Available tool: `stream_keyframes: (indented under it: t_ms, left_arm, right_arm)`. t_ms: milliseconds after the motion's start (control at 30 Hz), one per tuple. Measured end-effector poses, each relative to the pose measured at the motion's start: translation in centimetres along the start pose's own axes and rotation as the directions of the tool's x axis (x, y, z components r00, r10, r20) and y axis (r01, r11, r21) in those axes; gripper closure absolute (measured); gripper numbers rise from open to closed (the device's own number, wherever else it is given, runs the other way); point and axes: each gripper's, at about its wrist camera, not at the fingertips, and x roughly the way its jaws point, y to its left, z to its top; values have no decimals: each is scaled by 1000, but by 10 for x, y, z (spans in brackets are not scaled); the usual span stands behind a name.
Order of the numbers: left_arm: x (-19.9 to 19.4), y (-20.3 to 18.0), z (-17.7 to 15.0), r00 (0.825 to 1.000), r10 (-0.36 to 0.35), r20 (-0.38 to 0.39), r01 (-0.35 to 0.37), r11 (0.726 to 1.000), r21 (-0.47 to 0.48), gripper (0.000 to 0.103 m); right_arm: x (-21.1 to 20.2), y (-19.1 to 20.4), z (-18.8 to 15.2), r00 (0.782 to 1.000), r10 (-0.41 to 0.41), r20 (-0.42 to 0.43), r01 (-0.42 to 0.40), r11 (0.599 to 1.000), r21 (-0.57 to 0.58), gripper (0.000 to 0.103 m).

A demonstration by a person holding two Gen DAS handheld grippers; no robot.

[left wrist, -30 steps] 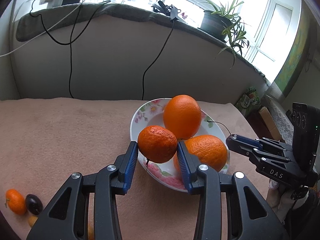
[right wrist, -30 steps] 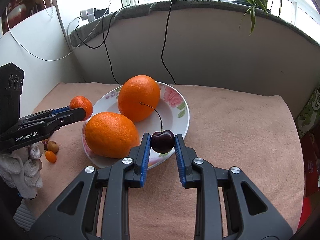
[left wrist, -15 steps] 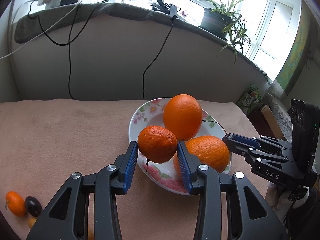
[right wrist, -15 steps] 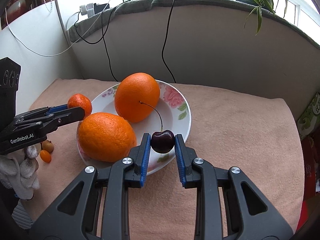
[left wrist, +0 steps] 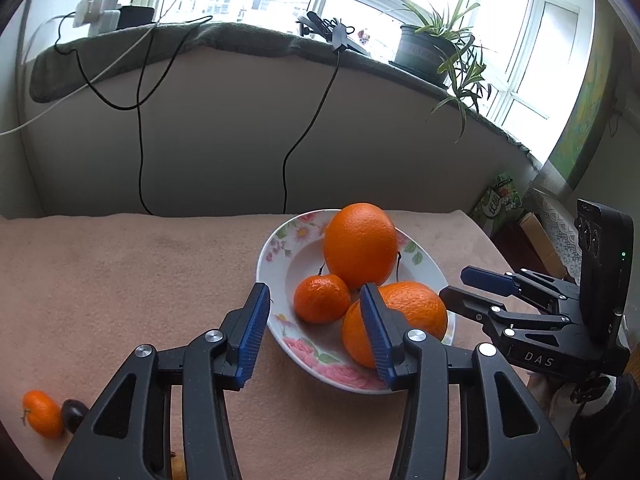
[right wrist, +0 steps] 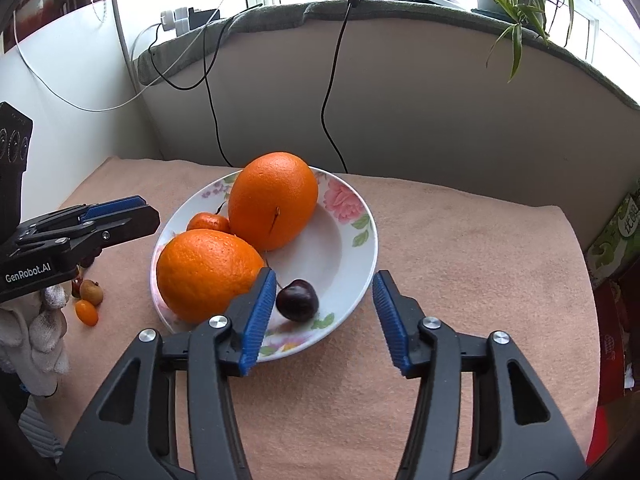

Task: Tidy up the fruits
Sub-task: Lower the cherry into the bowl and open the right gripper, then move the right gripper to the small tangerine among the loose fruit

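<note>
The left gripper (left wrist: pixel 314 326) is opening, its blue pads standing clear of the small mandarin (left wrist: pixel 322 298), which is sitting in the floral plate (left wrist: pixel 280 236) at the centre of the left wrist frame, touching the two large oranges. The upper orange (left wrist: pixel 360 244) is leaning over the plate's far side; the lower orange (left wrist: pixel 404 316) is crowding the near right rim, partly behind the gripper's right finger. The left finger is hanging just outside the plate's left edge, over bare pink cloth (left wrist: pixel 120 280) that is stretching wide and free toward the left of the frame. At the lower left corner a small orange fruit (left wrist: pixel 42 414) and a dark fruit (left wrist: pixel 74 420) are lying together near the cloth's edge.

The right gripper (right wrist: pixel 324 318) is also opening, jaws spread wide with nothing pressed between them. The cherry (right wrist: pixel 298 300) is lying loose inside the plate near its lower rim, just beside the left pad. The right finger is standing beyond the plate's rim, over open cloth filling the right half of that frame up to the table's edge.
</note>
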Motion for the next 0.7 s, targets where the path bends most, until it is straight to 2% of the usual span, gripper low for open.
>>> stream_keyframes:
  t_ms: [133, 267, 333, 400, 467, 533, 633, 667, 700]
  left_arm:
    - [-5, 0, 1, 1000, 2, 12, -2, 1000, 2, 57]
    - [-14, -1, 1, 1000, 8, 26, -9, 1000, 7, 57]
    - [-19, -2, 0, 999, 15, 35, -16, 1000, 15, 57]
    - [-25, -3, -2, 999, 20, 46, -21, 1000, 18, 46]
    - [-33, -4, -3, 998, 28, 60, -30, 999, 26, 40]
    - [-40, -5, -6, 996, 46, 71, -49, 998, 37, 40]
    - [-51, -4, -11, 994, 73, 80, -77, 996, 51, 36]
    - [-54, -3, -12, 993, 85, 85, -90, 994, 55, 32]
    - [-59, -2, -15, 991, 99, 91, -104, 993, 59, 29]
  right_arm:
    - [-6, -1, 1, 1000, -17, 12, 17, 1000, 6, 50]
    - [-17, -1, -1, 999, -30, 31, 29, 999, 17, 36]
    - [-22, 1, -1, 999, -32, 40, 31, 999, 19, 35]
    - [-29, 3, -3, 998, -33, 51, 33, 999, 18, 35]
    - [-35, 7, -3, 998, -29, 59, 28, 1000, 15, 35]
    - [-42, 12, -4, 997, -30, 70, 29, 999, 12, 35]
    - [-49, 20, -7, 996, -24, 84, 23, 1000, 10, 22]
    - [-51, 22, -7, 996, -20, 89, 20, 1000, 10, 18]
    - [-53, 25, -9, 996, -16, 90, 15, 1000, 11, 18]
